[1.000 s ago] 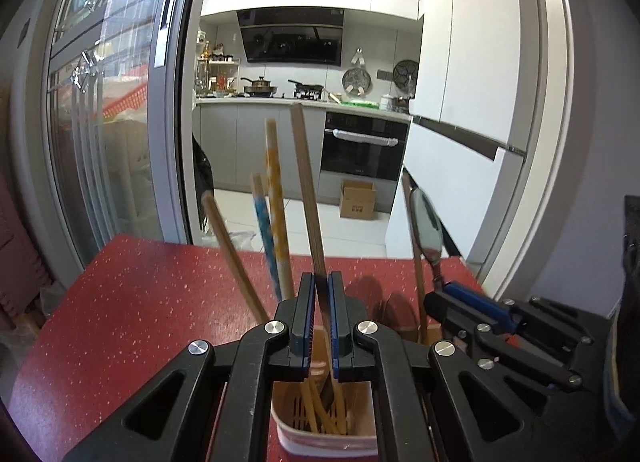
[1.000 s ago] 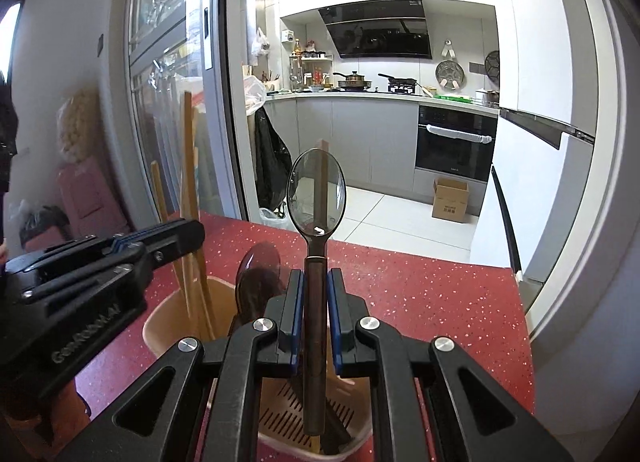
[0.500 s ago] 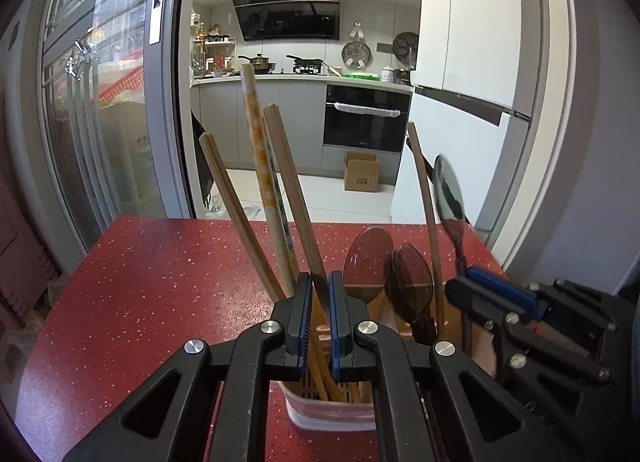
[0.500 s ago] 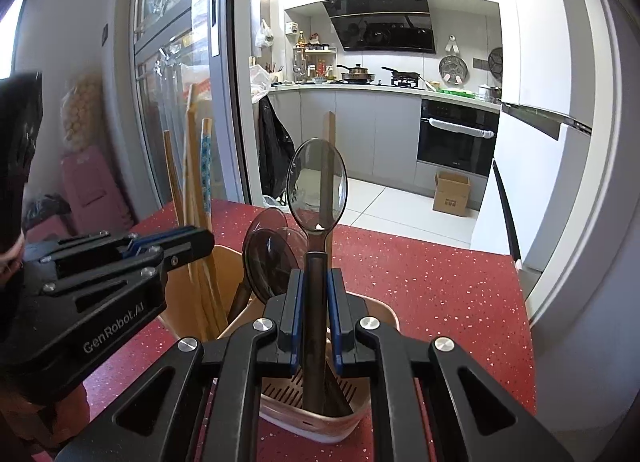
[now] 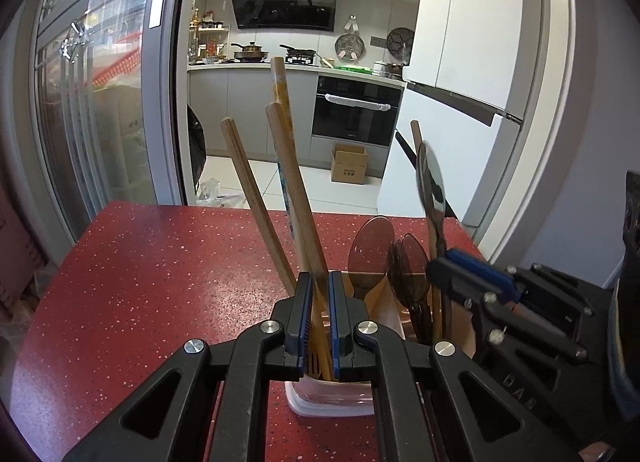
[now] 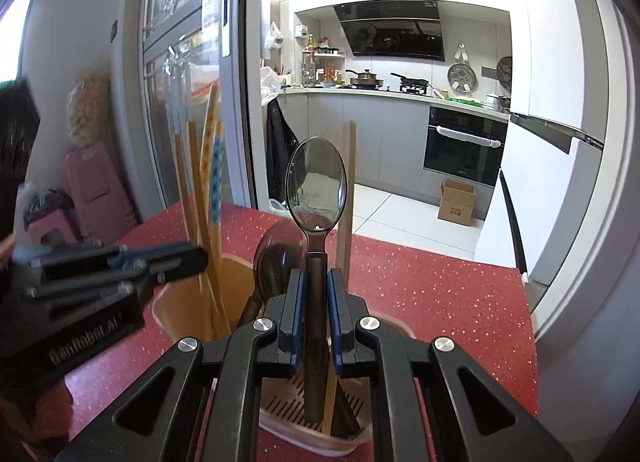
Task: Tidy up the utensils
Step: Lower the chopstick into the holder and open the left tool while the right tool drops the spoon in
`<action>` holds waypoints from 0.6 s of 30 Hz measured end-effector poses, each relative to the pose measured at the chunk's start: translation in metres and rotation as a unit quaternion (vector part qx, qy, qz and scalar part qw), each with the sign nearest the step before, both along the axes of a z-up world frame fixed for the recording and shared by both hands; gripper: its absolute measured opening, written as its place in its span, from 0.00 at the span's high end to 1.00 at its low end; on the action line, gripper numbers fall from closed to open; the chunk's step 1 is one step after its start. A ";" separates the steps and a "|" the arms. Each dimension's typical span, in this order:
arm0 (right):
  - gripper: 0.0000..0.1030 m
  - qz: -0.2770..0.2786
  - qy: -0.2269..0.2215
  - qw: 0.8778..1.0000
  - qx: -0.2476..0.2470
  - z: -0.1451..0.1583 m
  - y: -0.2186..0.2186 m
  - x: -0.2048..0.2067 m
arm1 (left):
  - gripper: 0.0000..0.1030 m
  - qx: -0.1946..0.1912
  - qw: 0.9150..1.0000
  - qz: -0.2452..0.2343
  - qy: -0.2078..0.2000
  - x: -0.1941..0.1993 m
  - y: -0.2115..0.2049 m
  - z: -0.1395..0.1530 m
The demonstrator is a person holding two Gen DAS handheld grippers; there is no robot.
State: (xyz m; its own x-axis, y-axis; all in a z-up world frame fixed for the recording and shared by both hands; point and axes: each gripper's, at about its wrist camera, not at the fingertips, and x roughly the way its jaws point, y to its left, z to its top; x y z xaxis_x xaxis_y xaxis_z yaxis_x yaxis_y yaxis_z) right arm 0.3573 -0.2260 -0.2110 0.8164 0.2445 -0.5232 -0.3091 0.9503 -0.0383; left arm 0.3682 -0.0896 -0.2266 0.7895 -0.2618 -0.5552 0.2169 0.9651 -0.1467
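Left gripper [image 5: 318, 318] sits low centre of its view, jaws clamped on a brown wooden chopstick [image 5: 296, 197] that slants up and to the left toward the middle of the frame. The stick's lower end drops into the utensil holder [image 5: 332, 408] right below the fingers, pale rim showing at bottom centre. More chopsticks [image 5: 250, 197] lean in beside it, and two translucent brown spoons [image 5: 412, 266] stand just to the right in the same holder.

Over to the right gripper [image 6: 314, 318], bottom centre of its own view, and it's pinched tight on the dark handle of a metal spoon [image 6: 316, 185], bowl upright at mid-frame. The handle's end reaches down inside the holder [image 6: 288, 424], over its slotted floor. A single wooden stick [image 6: 347, 197] stands just right of the spoon. The left gripper [image 6: 172, 260] pokes in from the left edge. Everything rests on the red speckled countertop [image 5: 160, 282].
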 end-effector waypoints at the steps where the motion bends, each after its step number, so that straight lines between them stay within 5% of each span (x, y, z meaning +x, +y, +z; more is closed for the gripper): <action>1: 0.88 0.001 0.002 1.000 -0.001 -0.002 -0.001 -0.002 | 0.66 0.006 1.000 -0.002 -0.001 0.000 -0.001 0.000; 11: 0.87 -0.007 0.052 0.998 0.025 -0.005 -0.018 0.001 | 0.66 0.024 1.000 0.007 0.007 -0.006 0.004 -0.004; 18: 0.71 -0.009 0.071 0.997 0.030 -0.001 -0.018 0.002 | 0.66 0.033 0.999 0.014 0.011 -0.012 0.004 -0.003</action>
State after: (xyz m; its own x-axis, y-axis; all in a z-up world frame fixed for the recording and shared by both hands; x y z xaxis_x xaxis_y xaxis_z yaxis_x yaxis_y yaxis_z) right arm 0.3598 -0.2442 -0.2123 0.7396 0.2655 -0.6184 -0.2904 0.9549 0.0627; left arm 0.3567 -0.0860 -0.2298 0.7833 -0.2016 -0.5881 0.1866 0.9786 -0.0869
